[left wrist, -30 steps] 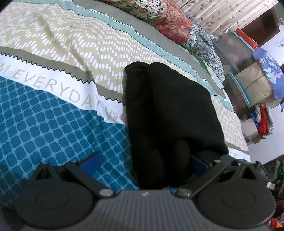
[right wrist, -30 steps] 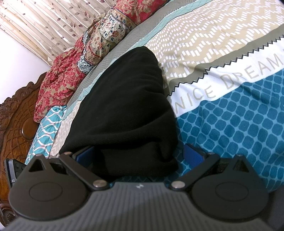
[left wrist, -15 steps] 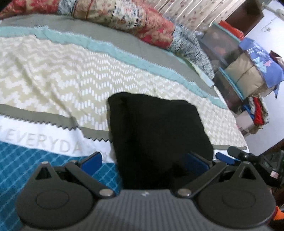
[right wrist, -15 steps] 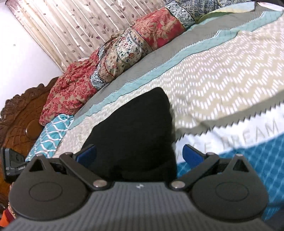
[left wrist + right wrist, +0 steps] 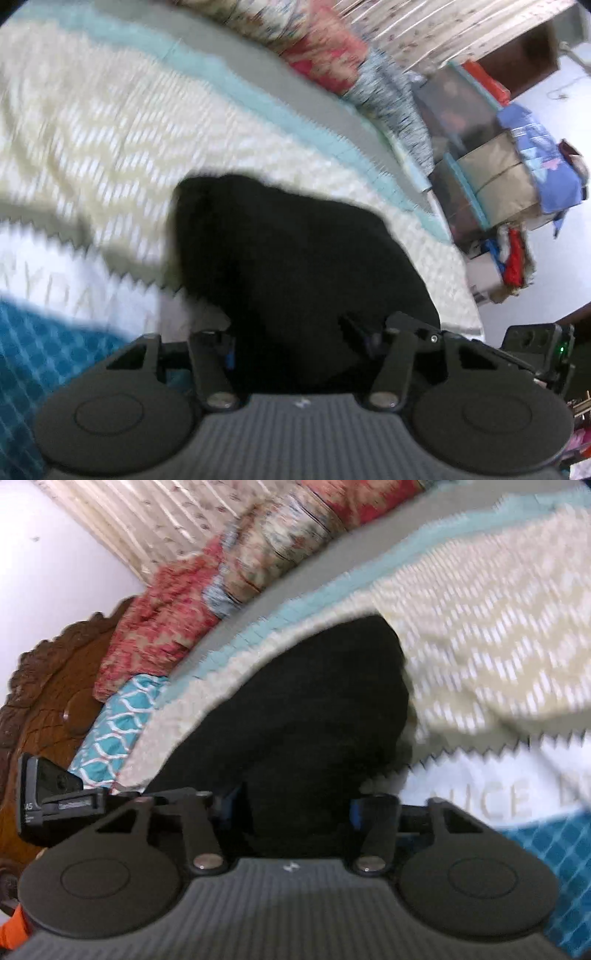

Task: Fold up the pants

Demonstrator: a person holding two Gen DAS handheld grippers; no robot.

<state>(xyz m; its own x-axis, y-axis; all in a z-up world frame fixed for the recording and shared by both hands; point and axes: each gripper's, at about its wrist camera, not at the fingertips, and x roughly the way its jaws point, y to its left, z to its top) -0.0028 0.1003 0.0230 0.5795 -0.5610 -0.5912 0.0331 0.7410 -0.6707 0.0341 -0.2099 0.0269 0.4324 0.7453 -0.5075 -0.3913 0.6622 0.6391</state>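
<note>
The black pants [image 5: 295, 258] lie folded into a compact bundle on the patterned bedspread [image 5: 92, 129]. In the left wrist view my left gripper [image 5: 299, 343] has its fingers closed in on the bundle's near end, and black cloth fills the gap between them. In the right wrist view the pants [image 5: 314, 720] reach back toward the pillows, and my right gripper [image 5: 299, 808] is likewise closed on the near end of the bundle. Both views are motion-blurred.
Red floral pillows [image 5: 177, 627] and a carved wooden headboard [image 5: 48, 701] lie behind the pants. Storage boxes and piled clothes [image 5: 498, 177] stand beyond the bed's far edge. The other gripper's body shows at the frame edge [image 5: 535, 347].
Both grippers have narrowed from wide open onto the near end of the pants. The views have shifted and blurred, and the bundle looks shorter and raised at the near end.
</note>
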